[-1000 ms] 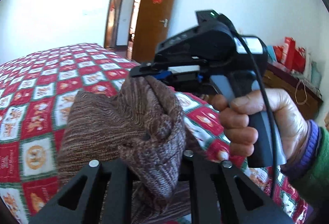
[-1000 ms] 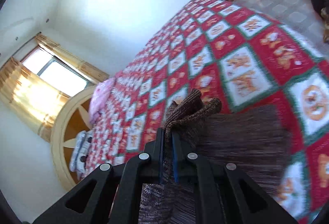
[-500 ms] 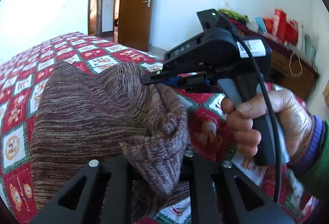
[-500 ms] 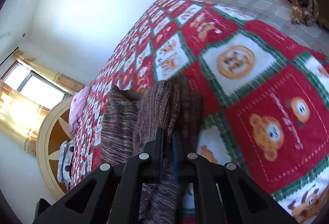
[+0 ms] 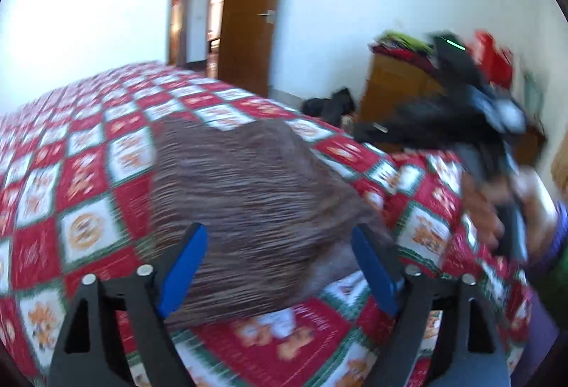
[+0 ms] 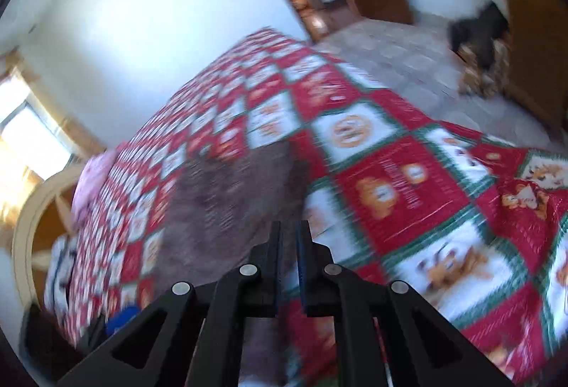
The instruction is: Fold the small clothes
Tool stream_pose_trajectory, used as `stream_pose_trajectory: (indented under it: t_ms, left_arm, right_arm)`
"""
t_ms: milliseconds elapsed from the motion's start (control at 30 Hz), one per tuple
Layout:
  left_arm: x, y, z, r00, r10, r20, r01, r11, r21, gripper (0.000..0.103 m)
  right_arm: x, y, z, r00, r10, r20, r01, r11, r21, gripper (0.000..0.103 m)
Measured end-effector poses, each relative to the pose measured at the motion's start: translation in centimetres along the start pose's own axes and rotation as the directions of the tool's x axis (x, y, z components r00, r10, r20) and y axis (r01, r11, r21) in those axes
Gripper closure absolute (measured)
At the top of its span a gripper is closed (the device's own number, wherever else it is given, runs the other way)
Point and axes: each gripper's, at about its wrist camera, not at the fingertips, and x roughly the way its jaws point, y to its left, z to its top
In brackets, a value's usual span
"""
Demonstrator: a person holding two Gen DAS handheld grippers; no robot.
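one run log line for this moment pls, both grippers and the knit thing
left gripper: jaws opening, nothing pinched | right gripper: shut, blurred, grip unclear | brown knit garment: lying on quilt

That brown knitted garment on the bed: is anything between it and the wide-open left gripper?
Nothing visible. The brown knitted garment lies flat on the quilt, right ahead of the left gripper, whose jaws are opening with no cloth pinched.

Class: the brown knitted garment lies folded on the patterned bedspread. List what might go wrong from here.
1. The left gripper is opening over the brown knitted garment; pulling away carelessly, a finger may snag the knit and undo the fold.
2. The right gripper looks shut beside the garment's edge; whether fabric is still pinched is unclear, so withdrawing may drag it across the bedspread.
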Motion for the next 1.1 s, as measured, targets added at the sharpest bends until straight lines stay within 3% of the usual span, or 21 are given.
stream_pose_trajectory:
  t_ms: [133, 267, 400, 467, 567, 667, 767, 867, 967, 1100]
  left_arm:
    - [0.1, 3.7, 0.3, 0.993, 0.107, -0.048, -0.112, 0.987, -0.117, 0.014]
    - [1.6, 4.5, -0.8, 0.967, 0.214, -0.135, -0.229, 0.968, -0.105, 0.014]
    - [3.7, 5.2, -2.7, 0.927, 0.279, -0.251, -0.307, 0.948, -0.081, 0.014]
    - [3.2, 5.6, -3.2, 0.935, 0.259, -0.242, -0.296, 0.946, -0.132, 0.014]
    - [2.9, 5.4, -3.0, 0.929, 0.264, -0.261, -0.304, 0.944, -0.128, 0.014]
    - [2.2, 4.8, -2.0, 0.928, 0.296, -0.227, -0.320, 0.944, -0.078, 0.015]
    - [1.9, 4.5, -0.3, 0.936, 0.298, -0.189, -0.315, 0.947, -0.062, 0.015]
    - [2.6, 4.6, 1.7, 0.938, 0.307, -0.158, -0.318, 0.947, -0.049, 0.015]
    - [4.0, 4.7, 3.6, 0.936, 0.326, -0.130, -0.334, 0.942, -0.043, 0.015]
    - [7.1, 4.5, 5.8, 0.928, 0.352, -0.121, -0.356, 0.934, -0.014, 0.014]
  right_arm:
    - [0.6, 4.8, -3.1, 0.995, 0.037, -0.097, -0.050, 0.989, -0.138, 0.095]
    - [3.2, 7.8, -6.0, 0.979, -0.072, -0.193, 0.024, 0.971, -0.239, 0.095]
    - [5.3, 5.4, -8.5, 0.952, -0.070, -0.297, 0.034, 0.992, -0.124, 0.095]
    - [4.7, 4.4, -9.0, 0.959, -0.027, -0.281, 0.007, 0.998, -0.070, 0.095]
    - [3.4, 2.9, -10.1, 0.953, 0.030, -0.301, -0.023, 0.999, 0.026, 0.095]
    - [2.3, 3.0, -10.1, 0.945, -0.010, -0.326, 0.008, 1.000, -0.006, 0.095]
    - [0.7, 4.4, -8.1, 0.968, -0.070, -0.241, 0.048, 0.994, -0.097, 0.095]
    - [-0.2, 4.8, -3.9, 0.992, -0.039, -0.118, 0.030, 0.997, -0.076, 0.095]
    - [1.0, 4.9, -0.6, 0.996, -0.071, -0.046, 0.067, 0.994, -0.082, 0.094]
    - [5.8, 5.4, 2.6, 0.989, -0.145, -0.034, 0.139, 0.981, -0.136, 0.093]
